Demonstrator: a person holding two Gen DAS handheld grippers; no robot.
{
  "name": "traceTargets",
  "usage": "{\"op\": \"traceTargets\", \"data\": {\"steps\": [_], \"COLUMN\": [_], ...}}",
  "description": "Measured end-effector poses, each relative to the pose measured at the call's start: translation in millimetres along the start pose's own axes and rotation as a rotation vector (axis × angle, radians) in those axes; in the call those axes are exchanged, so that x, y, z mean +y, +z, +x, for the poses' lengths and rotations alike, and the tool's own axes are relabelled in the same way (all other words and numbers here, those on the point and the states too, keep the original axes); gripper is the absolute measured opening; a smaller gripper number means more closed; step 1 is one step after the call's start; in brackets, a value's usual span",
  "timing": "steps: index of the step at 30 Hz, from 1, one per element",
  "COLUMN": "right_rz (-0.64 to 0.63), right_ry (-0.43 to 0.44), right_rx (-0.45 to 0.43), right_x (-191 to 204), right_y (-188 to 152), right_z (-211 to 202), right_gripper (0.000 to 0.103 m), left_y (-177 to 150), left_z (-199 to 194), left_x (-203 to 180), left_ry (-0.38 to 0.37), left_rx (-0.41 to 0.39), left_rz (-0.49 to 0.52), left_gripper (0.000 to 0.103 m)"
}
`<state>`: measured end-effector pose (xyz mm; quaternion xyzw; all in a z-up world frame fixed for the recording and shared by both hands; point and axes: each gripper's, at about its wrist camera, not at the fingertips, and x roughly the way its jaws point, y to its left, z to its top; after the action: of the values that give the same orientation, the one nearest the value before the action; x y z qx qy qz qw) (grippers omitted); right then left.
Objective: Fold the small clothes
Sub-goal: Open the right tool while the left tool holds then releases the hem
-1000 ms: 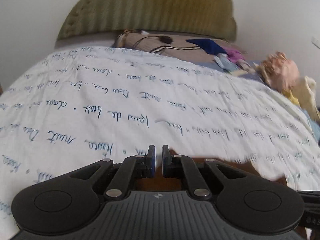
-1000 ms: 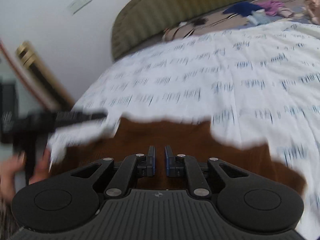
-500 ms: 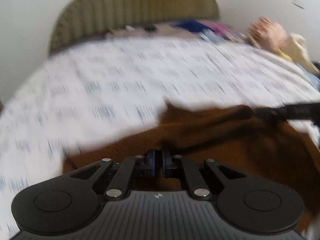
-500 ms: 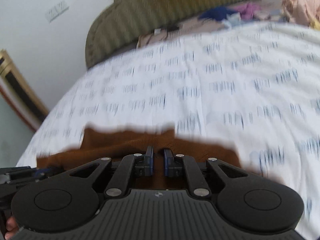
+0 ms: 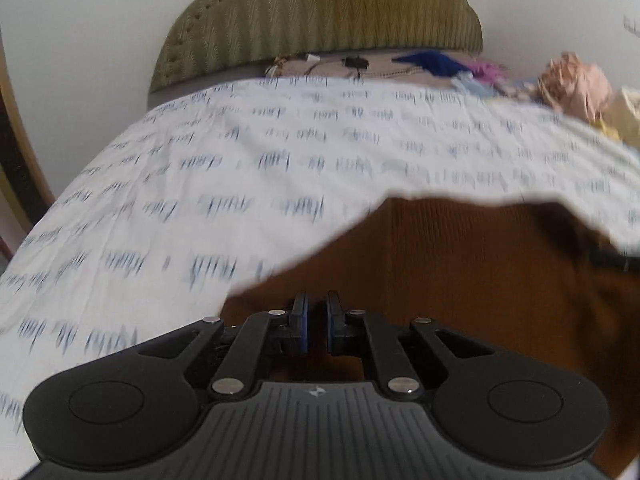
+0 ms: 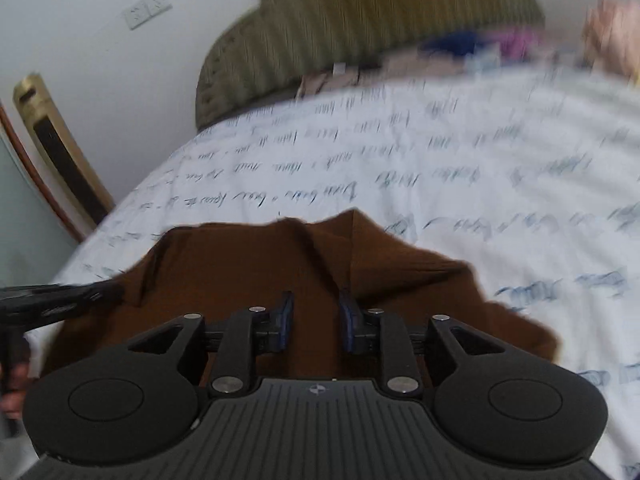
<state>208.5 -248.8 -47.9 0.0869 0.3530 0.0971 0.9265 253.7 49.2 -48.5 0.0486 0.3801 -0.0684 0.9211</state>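
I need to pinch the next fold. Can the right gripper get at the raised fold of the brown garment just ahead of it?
Probably yes. The right gripper has its fingers apart over the brown garment, and the raised fold runs just ahead with nothing between. The left gripper sits off to the side.

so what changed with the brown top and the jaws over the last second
The right gripper has opened: its jaws, nearly closed over the brown garment before, now stand clearly apart, so it seems to have let the cloth go. The garment now lies further up on the printed bedsheet, with a fold down its middle. The left gripper stays nearly closed at the garment's edge. The pile of clothes is unmoved.
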Motion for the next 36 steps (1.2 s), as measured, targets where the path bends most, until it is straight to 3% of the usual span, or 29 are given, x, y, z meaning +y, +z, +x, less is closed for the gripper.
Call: {"op": "traceTargets", "data": {"steps": [2,4,7,10,15,18,20,24,26,28,29,32,36], "right_rz": [0.048,0.108,0.093,0.009,-0.126,-0.181,-0.179,-0.175,-0.166,-0.148,-0.169,-0.147,-0.148], "right_ry": [-0.020,-0.009,0.006,0.000,-0.004,-0.036,-0.024,-0.015,-0.059,-0.112,-0.100,-0.104,0.010], "right_rx": [-0.043,-0.047,0.049,0.181,0.260,0.238,0.176,0.100,0.150,0.234,0.202,0.223,0.119], "right_x": [-4.1,-11.9,-10.7,-5.3,-4.2,0.5,3.0,17.5,19.7,8.0,5.8,5.7,35.6], "right_y": [2.8,11.4,7.5,-25.2,-79.2,-91.3,-88.7,-75.0,-74.0,-86.7,-93.1,-91.1,-55.0], "right_z": [-3.5,-4.4,-6.7,-18.1,-77.4,-107.5,-121.2,-119.3,-98.8,-83.1,-90.0,-109.0,-110.3], "right_gripper": [0.031,0.032,0.033,0.037,0.038,0.038,0.038,0.041,0.049,0.050,0.050,0.052,0.053], "left_y": [-13.4,-16.3,-19.6,-33.0,-63.7,-76.2,-78.1,-70.4,-68.9,-77.1,-81.6,-92.3,-83.8], "left_z": [-2.9,-6.6,-12.6,-16.8,-44.5,-65.9,-76.2,-77.1,-67.6,-71.1,-75.6,-86.2,-101.1], "left_x": [1.0,7.6,14.3,15.2,5.2,3.3,8.3,15.9,16.0,22.8,23.3,21.7,12.6], "left_ry": [0.032,0.014,-0.016,-0.033,-0.013,-0.006,0.010,0.000,0.020,-0.012,-0.011,-0.013,0.020], "left_rx": [0.005,0.008,0.008,0.026,0.016,-0.023,-0.052,-0.027,0.021,0.029,0.026,0.028,-0.014], "left_rz": [0.016,-0.026,-0.049,-0.021,0.062,0.070,0.030,-0.037,-0.023,-0.056,-0.036,-0.006,0.039], "left_gripper": [0.009,0.008,0.008,0.008,0.008,0.008,0.009,0.010,0.009,0.009,0.009,0.009,0.010]}}
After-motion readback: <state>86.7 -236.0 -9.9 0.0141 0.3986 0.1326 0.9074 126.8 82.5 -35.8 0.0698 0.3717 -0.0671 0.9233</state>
